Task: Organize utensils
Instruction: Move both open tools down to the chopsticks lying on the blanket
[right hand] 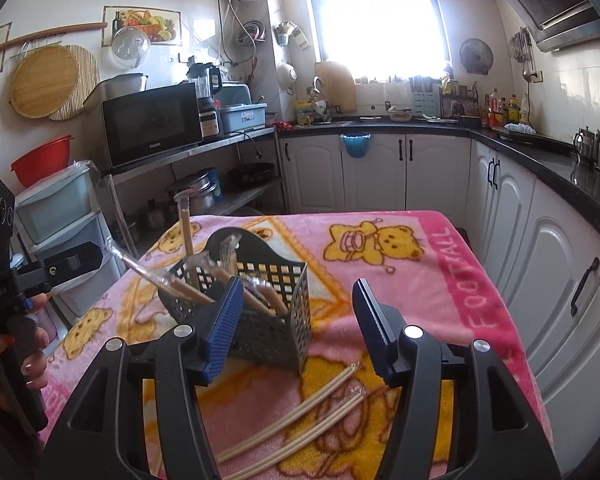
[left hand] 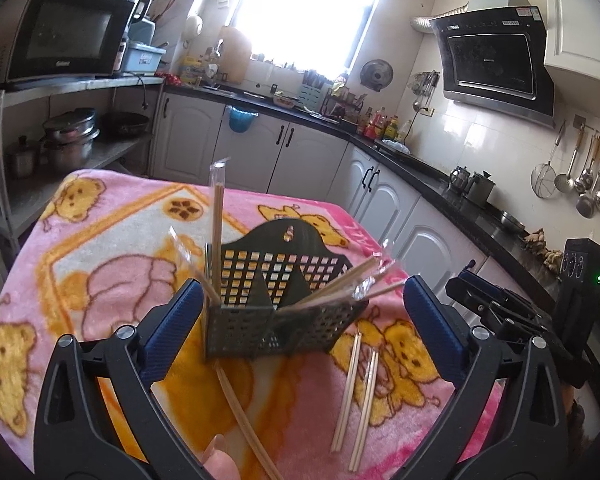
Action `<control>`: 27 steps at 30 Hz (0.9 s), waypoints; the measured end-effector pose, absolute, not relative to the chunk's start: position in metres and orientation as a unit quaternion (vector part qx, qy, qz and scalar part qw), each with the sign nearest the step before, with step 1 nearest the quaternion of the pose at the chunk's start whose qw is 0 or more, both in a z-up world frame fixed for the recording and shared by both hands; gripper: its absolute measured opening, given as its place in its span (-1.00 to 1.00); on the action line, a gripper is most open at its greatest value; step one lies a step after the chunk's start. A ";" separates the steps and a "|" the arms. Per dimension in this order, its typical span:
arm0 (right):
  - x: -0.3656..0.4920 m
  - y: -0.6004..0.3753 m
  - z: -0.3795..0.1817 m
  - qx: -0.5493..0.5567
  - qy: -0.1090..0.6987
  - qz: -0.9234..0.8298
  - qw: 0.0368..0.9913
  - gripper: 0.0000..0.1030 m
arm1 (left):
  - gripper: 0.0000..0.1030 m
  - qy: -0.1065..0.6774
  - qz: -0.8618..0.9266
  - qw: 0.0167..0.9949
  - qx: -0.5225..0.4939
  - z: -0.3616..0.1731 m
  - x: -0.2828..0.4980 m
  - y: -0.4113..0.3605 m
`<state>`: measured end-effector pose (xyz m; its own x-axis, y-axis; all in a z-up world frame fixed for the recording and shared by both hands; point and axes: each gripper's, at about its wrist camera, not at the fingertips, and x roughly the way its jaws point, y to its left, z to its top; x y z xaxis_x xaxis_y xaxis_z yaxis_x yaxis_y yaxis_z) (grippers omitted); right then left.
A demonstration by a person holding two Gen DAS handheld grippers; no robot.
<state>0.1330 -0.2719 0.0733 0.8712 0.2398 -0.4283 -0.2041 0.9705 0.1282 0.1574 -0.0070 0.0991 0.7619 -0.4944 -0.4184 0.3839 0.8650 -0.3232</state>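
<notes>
A dark perforated utensil basket stands on a pink bear-print blanket. Several plastic-wrapped chopstick pairs stick out of its compartments. Two wrapped pairs lie on the blanket in front of the basket, and another lies nearer in the left wrist view. My left gripper is open and empty, its fingers either side of the basket. My right gripper is open and empty, above the loose pairs.
The right gripper body shows at the right of the left wrist view; the left gripper at the left of the right wrist view. White cabinets with a black counter run behind and right. A steel shelf with a microwave stands left.
</notes>
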 end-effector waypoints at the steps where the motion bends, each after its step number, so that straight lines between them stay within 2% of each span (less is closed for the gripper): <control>1: 0.132 -0.271 0.072 0.039 0.228 0.116 0.966 0.06 | 0.80 0.256 -0.234 0.932 -0.110 0.096 0.156 -0.007; 27: 0.119 -0.252 0.015 0.013 0.301 0.135 0.944 0.13 | 0.80 0.330 -0.191 0.919 -0.105 0.031 0.134 0.007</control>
<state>0.1186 -0.2516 0.0150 0.7822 0.2630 -0.5647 -0.2469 0.9632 0.1066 0.1344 0.0070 0.0307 0.7102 -0.4195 -0.5654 0.2808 0.9052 -0.3189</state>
